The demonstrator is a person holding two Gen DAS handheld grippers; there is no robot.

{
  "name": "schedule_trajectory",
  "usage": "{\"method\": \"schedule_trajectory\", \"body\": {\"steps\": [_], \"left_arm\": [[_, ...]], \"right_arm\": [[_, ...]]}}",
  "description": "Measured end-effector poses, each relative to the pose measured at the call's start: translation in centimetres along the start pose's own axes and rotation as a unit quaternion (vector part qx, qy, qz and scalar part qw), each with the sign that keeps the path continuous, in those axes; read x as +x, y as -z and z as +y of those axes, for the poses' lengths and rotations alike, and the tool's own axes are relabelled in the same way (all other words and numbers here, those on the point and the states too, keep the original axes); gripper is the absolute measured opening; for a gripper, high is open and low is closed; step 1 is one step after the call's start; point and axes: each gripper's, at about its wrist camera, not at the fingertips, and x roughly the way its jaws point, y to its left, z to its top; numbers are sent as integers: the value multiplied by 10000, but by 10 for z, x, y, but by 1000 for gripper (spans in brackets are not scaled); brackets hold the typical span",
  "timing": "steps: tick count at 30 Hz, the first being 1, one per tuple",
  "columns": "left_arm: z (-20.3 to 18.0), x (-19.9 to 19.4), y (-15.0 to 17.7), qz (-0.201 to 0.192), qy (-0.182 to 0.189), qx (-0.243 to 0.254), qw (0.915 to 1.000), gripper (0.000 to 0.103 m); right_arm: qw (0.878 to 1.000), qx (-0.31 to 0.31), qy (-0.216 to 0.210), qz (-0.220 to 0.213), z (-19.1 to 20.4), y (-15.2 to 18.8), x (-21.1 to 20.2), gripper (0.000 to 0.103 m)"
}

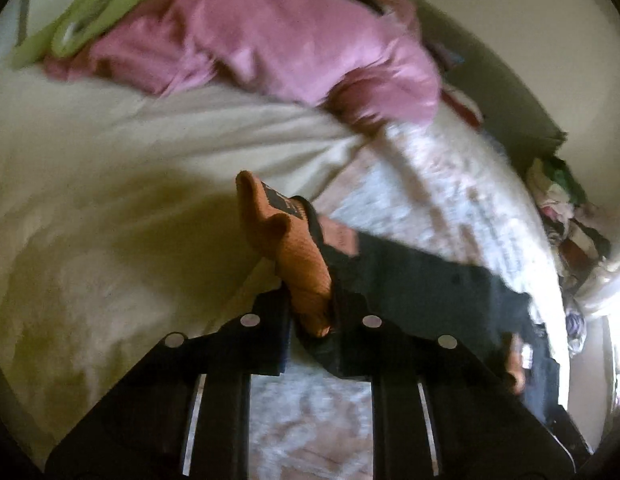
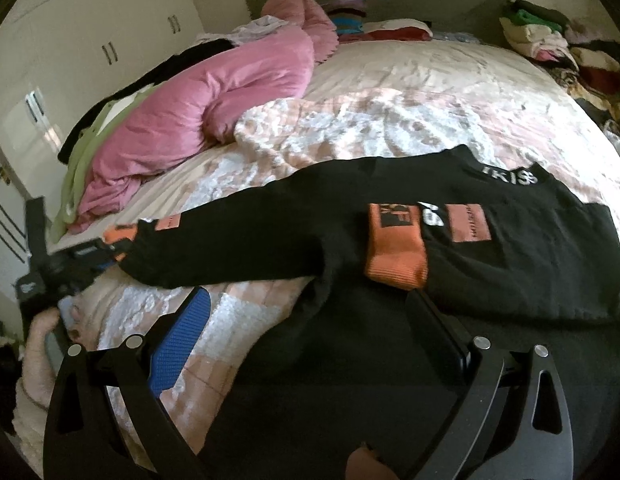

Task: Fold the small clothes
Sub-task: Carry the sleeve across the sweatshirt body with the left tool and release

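We see the black sweater [image 2: 450, 240] spread on the bed [image 2: 390, 92], soft, light and floppy, best taken at its ribbed orange cuff [image 1: 298, 256], which should bunch without slipping. The left gripper [image 1: 310, 312], angled downward at the bed's left side, has its fingers clamped on that cuff. The right gripper [image 2: 306, 312] hovers over the hem, fingers wide apart, holding nothing.

black sweatshirt [image 2: 490, 240]: 1 | orange cuffs [image 2: 396, 248]: 2 | pink duvet [image 2: 198, 120]: 1 | grippers [image 2: 306, 332]: 2 | wardrobe door handles [image 2: 108, 54]: 4
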Motion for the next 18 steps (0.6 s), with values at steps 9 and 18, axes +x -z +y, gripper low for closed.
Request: {"method": "schedule_trajectory", "body": {"steps": [9,18], "left_arm": [[-70,-42,-15,-364,693,525,9956,9],[-156,-59,-10,-369,1428,1134,9825,9]], "right_arm": [[9986,376,161,-348,-33,3,-39,97],[9923,943,429,-683,-82,10,-76,97]]}}
